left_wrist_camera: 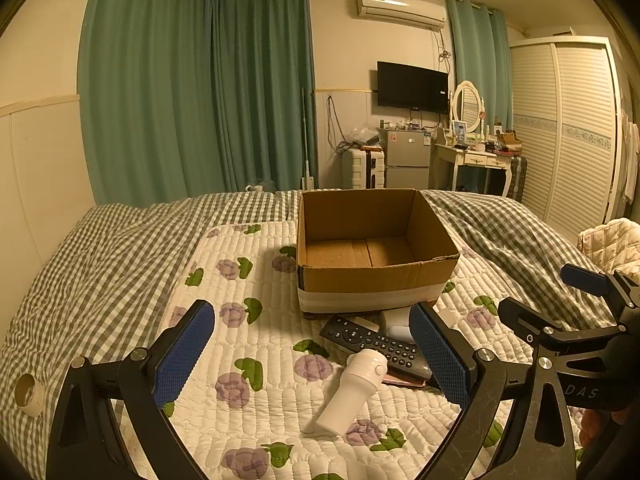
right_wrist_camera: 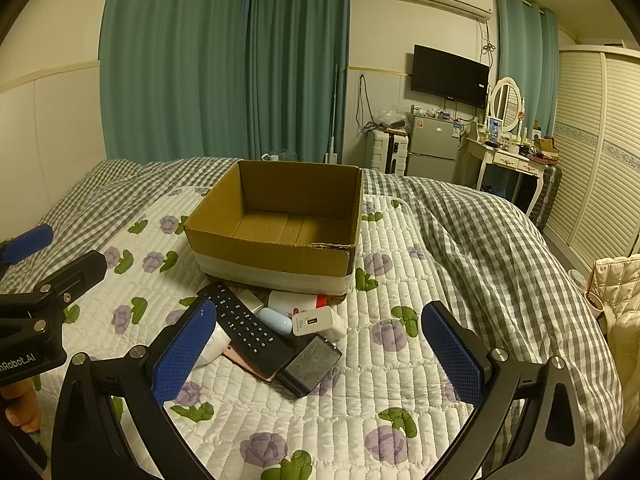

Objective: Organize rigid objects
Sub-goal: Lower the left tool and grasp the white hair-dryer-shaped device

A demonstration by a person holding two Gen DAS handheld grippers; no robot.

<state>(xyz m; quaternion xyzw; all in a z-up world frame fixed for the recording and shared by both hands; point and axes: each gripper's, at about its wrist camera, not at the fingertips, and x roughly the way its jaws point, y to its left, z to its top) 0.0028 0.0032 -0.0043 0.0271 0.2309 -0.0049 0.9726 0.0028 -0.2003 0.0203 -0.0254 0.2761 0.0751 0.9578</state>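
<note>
Both tongs released, nothing held: left tongs (left_wrist_camera: 312, 354), right tongs (right_wrist_camera: 320, 344). Pile with remote (right_wrist_camera: 246, 322) just ahead, before empty box (right_wrist_camera: 280, 220). Pre-grasp; next: close on one item.

In front of you the bed (right_wrist_camera: 500, 248) wears a checked cover under a flowered quilted pad (right_wrist_camera: 360, 400), and on that pad sit an open cardboard box (right_wrist_camera: 280, 258), a black remote (right_wrist_camera: 248, 330), a white charger (right_wrist_camera: 314, 321), a dark power bank (right_wrist_camera: 310, 364) and a white cylinder (left_wrist_camera: 352, 392).
</note>
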